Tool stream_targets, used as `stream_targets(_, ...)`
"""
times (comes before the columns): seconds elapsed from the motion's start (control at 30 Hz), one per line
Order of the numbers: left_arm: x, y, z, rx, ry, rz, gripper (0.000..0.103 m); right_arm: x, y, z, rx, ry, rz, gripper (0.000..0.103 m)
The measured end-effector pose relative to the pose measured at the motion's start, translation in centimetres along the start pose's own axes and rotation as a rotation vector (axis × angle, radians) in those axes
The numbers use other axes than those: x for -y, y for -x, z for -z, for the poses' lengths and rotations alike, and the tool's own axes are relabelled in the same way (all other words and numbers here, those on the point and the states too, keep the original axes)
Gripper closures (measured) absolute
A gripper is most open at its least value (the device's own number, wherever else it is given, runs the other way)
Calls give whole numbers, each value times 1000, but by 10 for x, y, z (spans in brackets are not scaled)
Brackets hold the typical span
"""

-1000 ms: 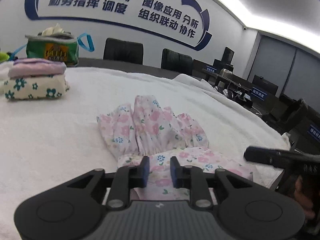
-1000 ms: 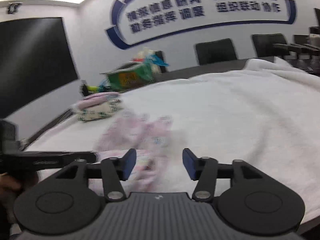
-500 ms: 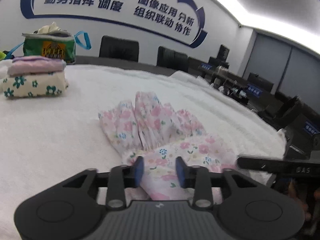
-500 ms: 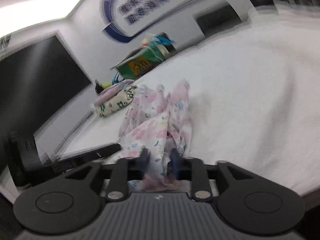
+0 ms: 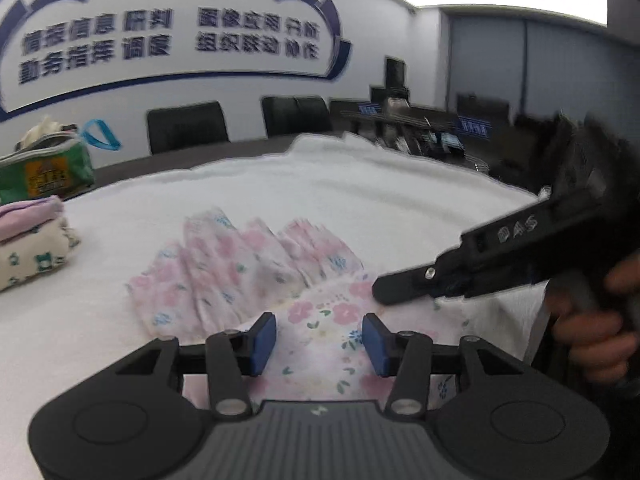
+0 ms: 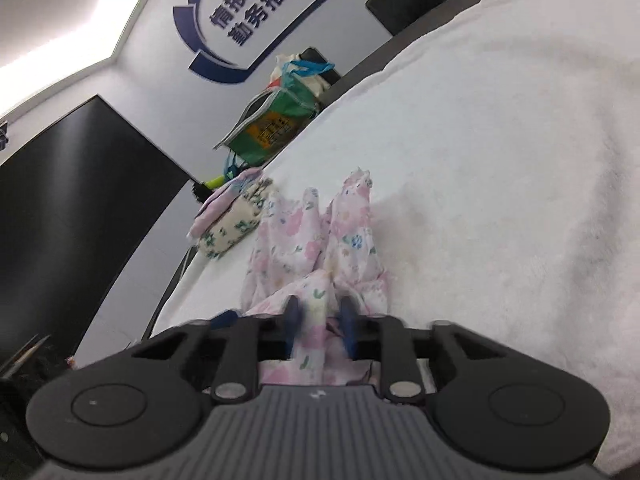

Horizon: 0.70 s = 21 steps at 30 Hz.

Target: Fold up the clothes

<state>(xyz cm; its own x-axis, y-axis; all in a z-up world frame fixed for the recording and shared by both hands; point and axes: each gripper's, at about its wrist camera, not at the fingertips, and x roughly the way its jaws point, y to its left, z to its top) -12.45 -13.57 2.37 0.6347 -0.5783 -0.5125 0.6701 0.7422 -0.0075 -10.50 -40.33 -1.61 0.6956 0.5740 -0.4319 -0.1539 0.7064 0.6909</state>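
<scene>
A pink floral garment [image 5: 248, 272] lies partly folded on the white fleece cover [image 5: 360, 200], its near flap under both grippers. It also shows in the right wrist view [image 6: 320, 248]. My left gripper [image 5: 318, 344] is open, its blue pads apart over the near flap, holding nothing. My right gripper [image 6: 318, 332] is shut on the near edge of the floral garment, with cloth bunched between the pads. The right gripper body [image 5: 500, 256] shows at the right of the left wrist view, over the flap's right side.
A stack of folded clothes [image 5: 28, 248] sits at the far left, also seen in the right wrist view [image 6: 232, 216]. A green bag [image 5: 44, 168] stands behind it. Black chairs [image 5: 186, 128] line the far table edge. The cover's near-right edge [image 5: 532, 320] drops off.
My left gripper has opened and let go of the garment's near flap. My right gripper has closed on the garment's near edge and tilted, with the right tool now higher.
</scene>
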Motion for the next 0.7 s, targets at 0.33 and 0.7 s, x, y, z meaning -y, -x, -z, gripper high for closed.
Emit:
stream_targets(0.33, -3, -7, 13, -17, -40, -2, 57, 46, -29, -22, -53, -259, -208, 92)
stream_targets(0.7, -12, -6, 13, 7, 8, 21, 56, 6, 9, -26, 4, -2, -100, 80)
